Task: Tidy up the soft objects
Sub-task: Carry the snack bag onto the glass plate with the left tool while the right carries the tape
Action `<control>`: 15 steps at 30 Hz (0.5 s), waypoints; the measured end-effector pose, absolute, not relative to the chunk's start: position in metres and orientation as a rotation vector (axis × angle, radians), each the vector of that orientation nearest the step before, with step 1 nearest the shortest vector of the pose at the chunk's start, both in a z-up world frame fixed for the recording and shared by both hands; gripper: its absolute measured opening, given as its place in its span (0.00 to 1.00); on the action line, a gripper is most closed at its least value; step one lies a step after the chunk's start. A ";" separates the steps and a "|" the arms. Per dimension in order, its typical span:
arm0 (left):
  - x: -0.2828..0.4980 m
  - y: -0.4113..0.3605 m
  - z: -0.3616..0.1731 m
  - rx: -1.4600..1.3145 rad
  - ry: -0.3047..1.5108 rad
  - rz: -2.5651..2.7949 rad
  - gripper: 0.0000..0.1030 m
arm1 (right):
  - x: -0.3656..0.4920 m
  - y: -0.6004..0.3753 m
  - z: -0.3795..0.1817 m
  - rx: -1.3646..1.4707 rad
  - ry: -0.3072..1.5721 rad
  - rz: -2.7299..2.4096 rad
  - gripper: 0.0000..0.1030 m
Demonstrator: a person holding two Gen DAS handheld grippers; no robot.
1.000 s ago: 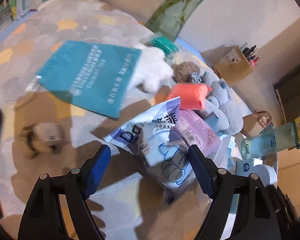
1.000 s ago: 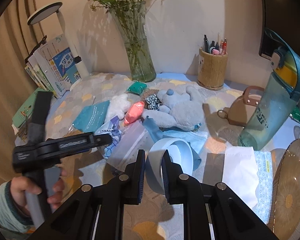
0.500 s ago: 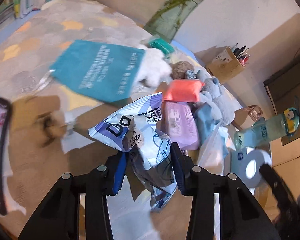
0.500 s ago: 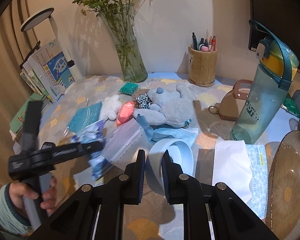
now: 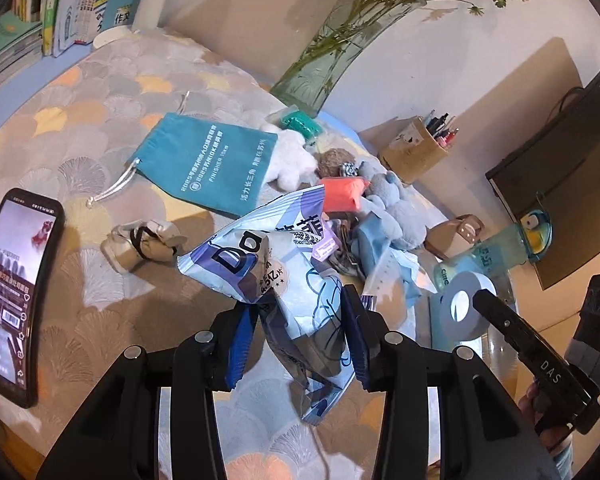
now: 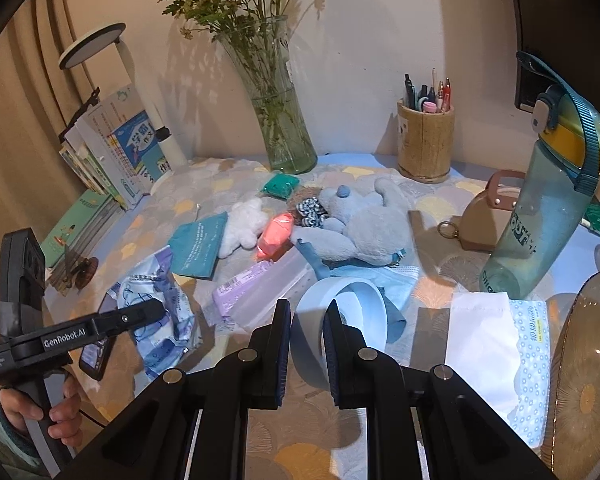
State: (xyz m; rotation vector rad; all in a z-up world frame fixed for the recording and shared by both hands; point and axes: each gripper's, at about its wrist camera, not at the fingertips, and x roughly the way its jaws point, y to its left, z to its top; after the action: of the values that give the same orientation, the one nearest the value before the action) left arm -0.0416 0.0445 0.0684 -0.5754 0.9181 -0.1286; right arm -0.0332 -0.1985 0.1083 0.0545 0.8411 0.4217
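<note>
My left gripper (image 5: 298, 332) is shut on a crinkled blue-and-white wipes pack (image 5: 268, 268) and holds it above the table; the pack also shows in the right wrist view (image 6: 156, 312). My right gripper (image 6: 306, 336) is shut on the wall of a light blue tape roll (image 6: 340, 312), seen too in the left wrist view (image 5: 460, 308). A grey plush (image 6: 360, 220), a white plush (image 6: 244, 224), a coral pack (image 6: 276, 236), a teal drawstring pouch (image 5: 208, 164), a purple pack (image 6: 240, 292) and a green pouch (image 6: 280, 184) lie on the table.
A phone (image 5: 12, 292) lies at the left. A glass vase (image 6: 280, 120), a pen holder (image 6: 424, 140), a water bottle (image 6: 548, 200), a tan purse (image 6: 488, 216), tissues (image 6: 500, 352), a glass plate (image 6: 588, 380), books (image 6: 112, 148) and a crumpled beige item (image 5: 140, 244) surround the pile.
My left gripper closed on the wipes pack and lifted it up and to the left, off the pile. The right gripper stays shut on the tape roll, nearly still.
</note>
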 end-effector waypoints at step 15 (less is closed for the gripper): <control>-0.043 0.043 0.069 -0.591 0.914 -0.155 0.38 | -0.038 -0.210 0.108 0.068 0.845 0.409 0.15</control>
State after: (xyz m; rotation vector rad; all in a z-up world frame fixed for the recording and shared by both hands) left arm -0.0433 0.0428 0.0688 -0.5911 0.9137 -0.1548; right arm -0.0381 -0.2103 0.1080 0.0677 0.8448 0.4089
